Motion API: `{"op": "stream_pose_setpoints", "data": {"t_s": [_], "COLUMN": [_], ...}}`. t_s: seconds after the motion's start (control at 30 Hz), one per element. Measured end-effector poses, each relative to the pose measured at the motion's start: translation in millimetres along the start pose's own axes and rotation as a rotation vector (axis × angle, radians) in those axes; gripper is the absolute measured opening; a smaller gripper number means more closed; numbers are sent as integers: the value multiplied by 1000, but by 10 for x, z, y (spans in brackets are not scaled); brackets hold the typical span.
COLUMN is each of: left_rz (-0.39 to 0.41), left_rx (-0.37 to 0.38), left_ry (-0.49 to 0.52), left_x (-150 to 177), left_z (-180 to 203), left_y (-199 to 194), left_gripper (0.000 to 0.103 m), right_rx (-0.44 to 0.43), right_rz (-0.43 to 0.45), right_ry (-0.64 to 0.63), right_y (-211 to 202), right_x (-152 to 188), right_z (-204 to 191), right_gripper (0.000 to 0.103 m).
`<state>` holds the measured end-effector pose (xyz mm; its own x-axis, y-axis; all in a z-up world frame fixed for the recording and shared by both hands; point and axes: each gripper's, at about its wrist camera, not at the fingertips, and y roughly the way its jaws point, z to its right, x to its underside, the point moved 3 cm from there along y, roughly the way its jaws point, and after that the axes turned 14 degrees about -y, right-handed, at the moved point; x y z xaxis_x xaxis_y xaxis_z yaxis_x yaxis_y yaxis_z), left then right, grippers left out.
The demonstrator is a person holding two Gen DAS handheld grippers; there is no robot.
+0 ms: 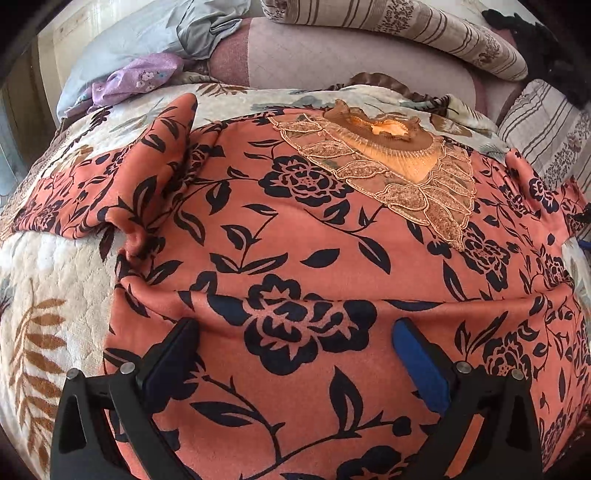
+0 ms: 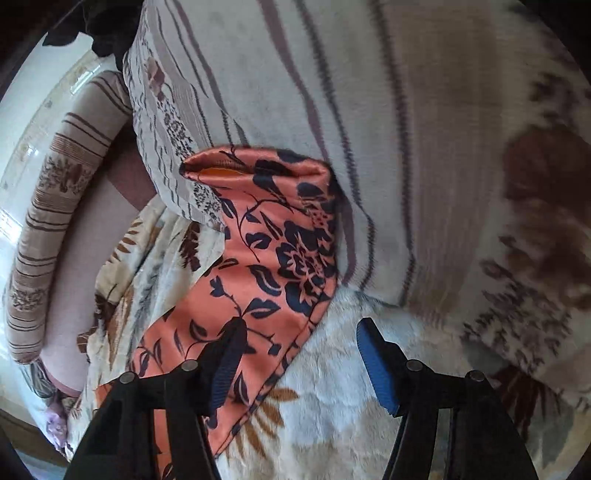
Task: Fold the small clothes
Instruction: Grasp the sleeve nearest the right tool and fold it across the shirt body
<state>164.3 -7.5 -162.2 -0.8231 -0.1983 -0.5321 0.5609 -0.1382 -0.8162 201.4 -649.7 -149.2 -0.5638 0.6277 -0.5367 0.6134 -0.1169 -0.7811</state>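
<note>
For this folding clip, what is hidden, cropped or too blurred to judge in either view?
- Left wrist view: the dress hem runs off the bottom edge, behind the left tongs.
- Left wrist view: the right sleeve is cut by the right edge.
- Right wrist view: the striped pillow is motion-blurred, its print unreadable.
- Right wrist view: the sleeve base lies behind the right tongs.

The work surface is a bed covered by a cream plush blanket (image 1: 48,295) printed with brown fern leaves. Striped pillows (image 1: 424,33) with floral bands lie along the upper edge of the left wrist frame, and one (image 2: 332,110) fills the upper centre of the right wrist frame. Crumpled grey-blue fabric (image 1: 155,33) and lilac flowered fabric (image 1: 144,74) sit upper left. Daylight enters from the left.
</note>
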Motion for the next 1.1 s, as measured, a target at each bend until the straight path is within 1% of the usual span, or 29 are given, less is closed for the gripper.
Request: {"op": "stream_pose_setpoints", "data": {"t_s": [0.07,0.1,0.13,0.17,0.2,0.27,0.3,0.37,0.47,0.5,0.57,0.67,0.7,0.77,0.8,0.83,0.87,0.9,0.93,0.97,1.0,1.03,1.07,1.1], "left_rz": [9,9,9,9,8,8,6,4,-1,-3,-4,-3,-5,-6,-6,-2,6,15,22,25,29,35,40,42], "left_rx": [-15,-23,-24,-24,-22,-19,-23,-30,-34,-34,-29,-10,-2,8,10,11,12,12,12,21,25,11,2,3], "left_ry": [19,26,27,26,24,22,23,27,22,19,5,-58,-85,-142,-173,-205,-243,-277,-307,-336,-360,-379,-395,-407], "left_x": [26,29,32,20,16,12,-1,-2,-9,-19,-31,-51,-57,-77,-92,-109,-132,-160,-182,-204,-216,-222,-225,-222], "left_z": [21,28,17,12,9,2,0,-5,-12,-13,-32,-116,-161,-264,-326,-393,-473,-549,-623,-690,-754,-808,-857,-889], "left_y": [-6,-7,-17,-13,-17,-23,-14,-6,-14,-11,-26,-91,-117,-175,-210,-244,-284,-313,-341,-364,-389,-411,-428,-434], "left_gripper": [103,103,103,103,103,103,103,103,103,103,103,103,103,103,103,103,103,103,103,103,103,103,103,103], "right_rx": [56,82,121,170,208,225,229,219,144,104,-4,-193,-256,-388,-446,-491,-524,-540,-536,-510,-458,-420,-434,-478], "right_rz": [-9,-12,-16,-30,-42,-46,-22,25,111,143,205,262,260,223,179,118,43,-50,-135,-210,-287,-355,-366,-320], "right_ry": [-26,-28,-37,-51,-63,-102,-146,-255,-401,-444,-524,-626,-653,-680,-682,-685,-688,-687,-678,-673,-678,-665,-624,-605], "right_y": [145,209,246,283,301,244,149,-96,-615,-820,-1260,-1807,-1918,-1987,-1907,-1770,-1588,-1305,-1030,-739,-502,-338,-287,-377], "right_x": [-89,-124,-145,-182,-209,-287,-336,-441,-564,-568,-480,-102,94,537,786,1063,1354,1653,1959,2239,2493,2691,2760,2750], "right_z": [-43,-53,-64,-72,-96,-214,-335,-702,-1438,-1738,-2378,-3279,-3543,-3960,-4124,-4265,-4365,-4426,-4419,-4356,-4246,-4072,-3913,-3796], "right_gripper": [65,63,50,42,29,11,7,7,6,6,6,6,6,6,8,15,25,70,103,102,101,101,99,97]}}
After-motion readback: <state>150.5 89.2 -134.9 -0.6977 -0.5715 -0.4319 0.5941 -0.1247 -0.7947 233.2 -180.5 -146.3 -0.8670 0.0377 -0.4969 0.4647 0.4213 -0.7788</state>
